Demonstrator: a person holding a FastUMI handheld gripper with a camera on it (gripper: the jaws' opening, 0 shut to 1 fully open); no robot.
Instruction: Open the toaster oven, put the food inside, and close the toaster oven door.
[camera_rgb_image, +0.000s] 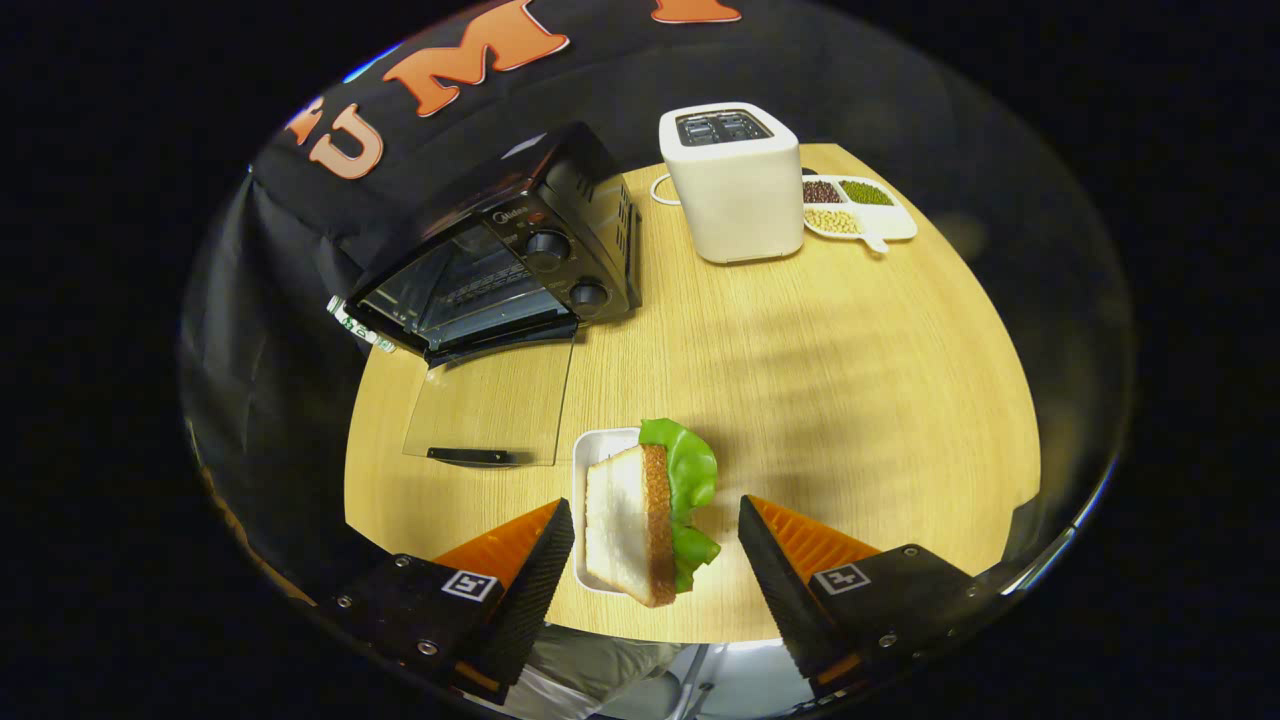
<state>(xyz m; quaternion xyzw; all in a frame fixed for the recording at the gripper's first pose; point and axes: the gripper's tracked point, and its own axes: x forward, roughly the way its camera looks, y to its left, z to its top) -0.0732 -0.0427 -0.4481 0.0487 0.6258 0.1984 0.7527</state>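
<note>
Toaster oven door's already dropped open; sandwich isn't gripped yet, jaws are held apart either side of it. Loading and closing are left.

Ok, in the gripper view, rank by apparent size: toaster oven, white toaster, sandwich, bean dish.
1. Toaster oven, door open.
2. White toaster.
3. Sandwich, between the open gripper fingers; nearness enlarges it, so 2 versus 3 is unsure.
4. Bean dish.
</note>
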